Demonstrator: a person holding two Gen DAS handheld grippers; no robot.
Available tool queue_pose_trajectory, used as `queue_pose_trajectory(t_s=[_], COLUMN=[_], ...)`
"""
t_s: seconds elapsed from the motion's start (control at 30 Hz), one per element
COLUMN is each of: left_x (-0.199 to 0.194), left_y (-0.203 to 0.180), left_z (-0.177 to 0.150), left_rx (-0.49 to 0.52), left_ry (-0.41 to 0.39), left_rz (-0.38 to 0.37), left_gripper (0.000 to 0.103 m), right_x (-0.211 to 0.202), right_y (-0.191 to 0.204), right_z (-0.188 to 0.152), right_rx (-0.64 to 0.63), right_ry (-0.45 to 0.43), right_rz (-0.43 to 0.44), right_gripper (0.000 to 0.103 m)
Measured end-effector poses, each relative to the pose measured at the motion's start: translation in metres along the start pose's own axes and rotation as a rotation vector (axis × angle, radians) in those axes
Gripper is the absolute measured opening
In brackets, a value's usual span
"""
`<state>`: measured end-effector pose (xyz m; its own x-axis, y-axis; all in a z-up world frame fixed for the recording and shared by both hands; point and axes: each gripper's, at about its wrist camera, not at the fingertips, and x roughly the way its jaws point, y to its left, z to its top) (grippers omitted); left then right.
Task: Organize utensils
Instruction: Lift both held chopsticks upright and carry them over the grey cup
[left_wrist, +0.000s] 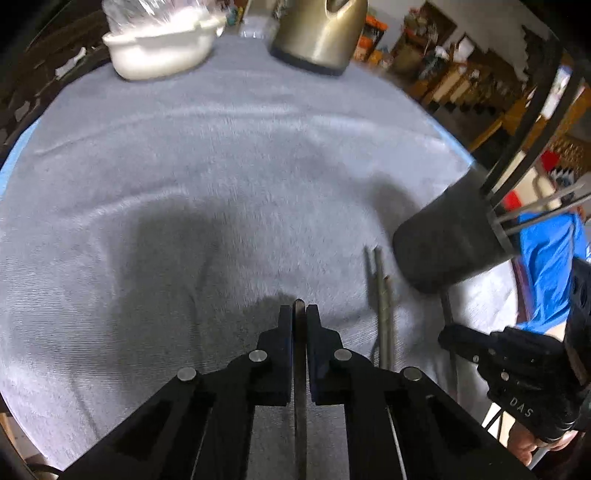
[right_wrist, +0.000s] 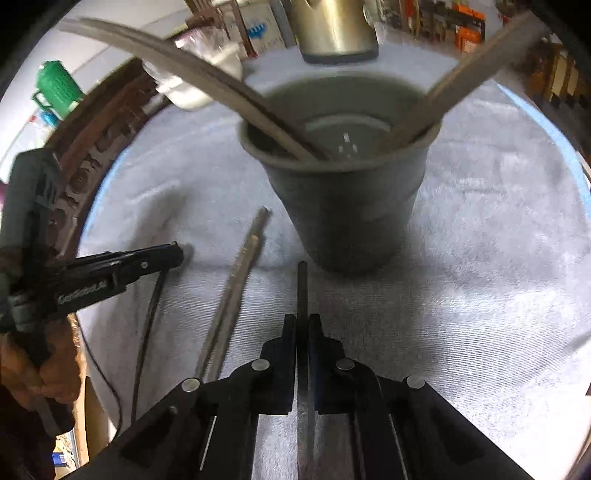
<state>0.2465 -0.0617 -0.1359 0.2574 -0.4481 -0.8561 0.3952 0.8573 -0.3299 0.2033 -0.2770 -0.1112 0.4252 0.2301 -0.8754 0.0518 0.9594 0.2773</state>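
A dark grey cup (right_wrist: 343, 199) stands on the grey cloth and holds a couple of long utensils (right_wrist: 207, 81) that lean out of it. Just in front of the cup, my right gripper (right_wrist: 303, 319) is shut on a thin dark stick (right_wrist: 302, 284) whose tip points at the cup's base. A pair of metal chopsticks (right_wrist: 236, 288) lies on the cloth to its left. My left gripper (left_wrist: 298, 310) is shut on a thin flat metal utensil (left_wrist: 299, 332). From the left wrist view the cup (left_wrist: 450, 243), the chopsticks (left_wrist: 382, 306) and the right gripper (left_wrist: 448, 338) are to the right.
At the back of the cloth (left_wrist: 184, 166) stand a white lidded pot (left_wrist: 159, 48) and a metal kettle (left_wrist: 317, 33). The table's blue edge (left_wrist: 14, 155) curves round on the left. A person in a blue top (left_wrist: 546, 258) is at the right.
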Motion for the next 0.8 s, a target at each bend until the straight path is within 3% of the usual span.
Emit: queue_pose_trajectory(t_s=[0.5, 0.8], left_x=[-0.162, -0.210], left_y=[-0.019, -0.043], left_z=[-0.009, -0.017], left_rx=[0.044, 0.070], left_ry=[-0.395, -0.506], left_rz=[-0.074, -0.099], left_gripper=[0.007, 0.007], right_x=[-0.109, -0.154], right_y=[0.022, 0.026], right_z=[-0.005, -0.001], right_rx=[-0.080, -0.078], right_ry=[-0.372, -0.549], right_rz=[0.110, 0.110], right_gripper=[0.006, 0.006])
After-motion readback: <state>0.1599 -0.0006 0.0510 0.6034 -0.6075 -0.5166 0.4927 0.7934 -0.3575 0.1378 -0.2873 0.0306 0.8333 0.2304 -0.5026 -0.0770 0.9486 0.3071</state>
